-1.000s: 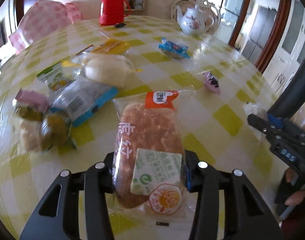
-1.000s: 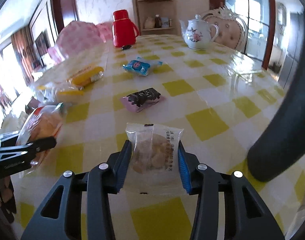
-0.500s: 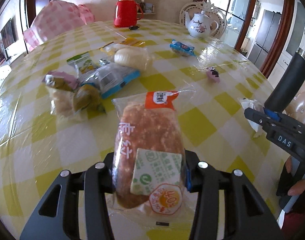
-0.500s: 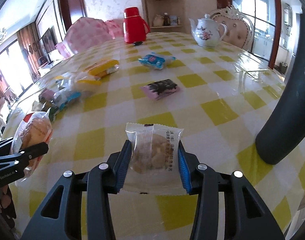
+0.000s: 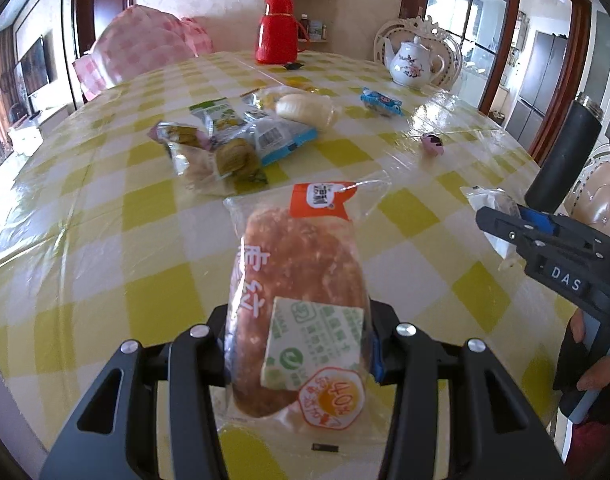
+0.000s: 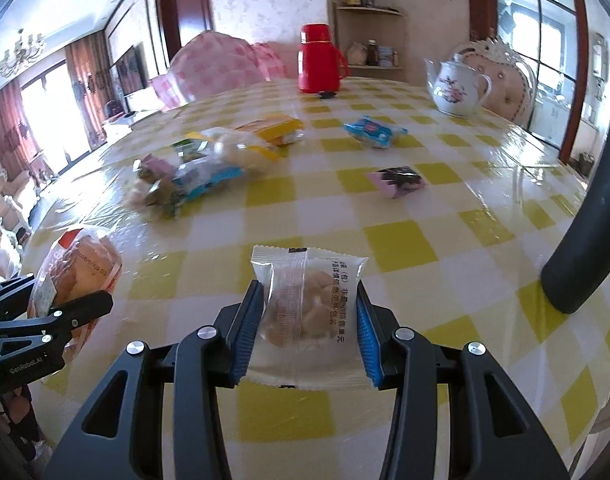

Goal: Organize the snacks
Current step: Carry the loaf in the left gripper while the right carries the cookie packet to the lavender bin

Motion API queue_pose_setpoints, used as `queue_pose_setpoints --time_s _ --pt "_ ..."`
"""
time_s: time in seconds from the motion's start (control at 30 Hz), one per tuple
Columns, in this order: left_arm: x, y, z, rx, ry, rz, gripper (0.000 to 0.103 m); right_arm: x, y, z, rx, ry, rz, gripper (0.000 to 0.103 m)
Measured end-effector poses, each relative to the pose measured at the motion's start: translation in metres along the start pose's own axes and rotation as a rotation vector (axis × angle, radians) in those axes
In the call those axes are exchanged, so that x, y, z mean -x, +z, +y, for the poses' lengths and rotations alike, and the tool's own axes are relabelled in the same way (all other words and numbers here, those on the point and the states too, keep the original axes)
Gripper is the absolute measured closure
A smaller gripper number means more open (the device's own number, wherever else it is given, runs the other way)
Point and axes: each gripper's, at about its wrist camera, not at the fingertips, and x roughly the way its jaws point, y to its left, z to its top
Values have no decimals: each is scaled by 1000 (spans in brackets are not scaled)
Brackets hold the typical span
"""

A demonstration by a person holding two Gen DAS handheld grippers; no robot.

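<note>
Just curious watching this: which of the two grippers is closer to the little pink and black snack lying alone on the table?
Right. The right gripper, holding a clear pastry packet, sits nearly in line with the pink and black snack. The left gripper, holding a bread bag, is farther off to its side.

Two wrist fisheyes, low and close, angled down, sharing the checked table [image 5: 405,216] and snack pile [image 6: 193,176]

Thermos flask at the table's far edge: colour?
Red thermos flask; clearest in the right wrist view.
</note>
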Motion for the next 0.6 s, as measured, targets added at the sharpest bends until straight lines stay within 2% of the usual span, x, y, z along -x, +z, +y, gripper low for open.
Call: queue_pose_setpoints --time_s 0.33,0.6 --pt "49 -34 35 44 30 -51 56 30 -7 64 108 67 -45 59" --pt "99 -65 93 97 134 -82 56 44 -16 147 255 199 -59 59"
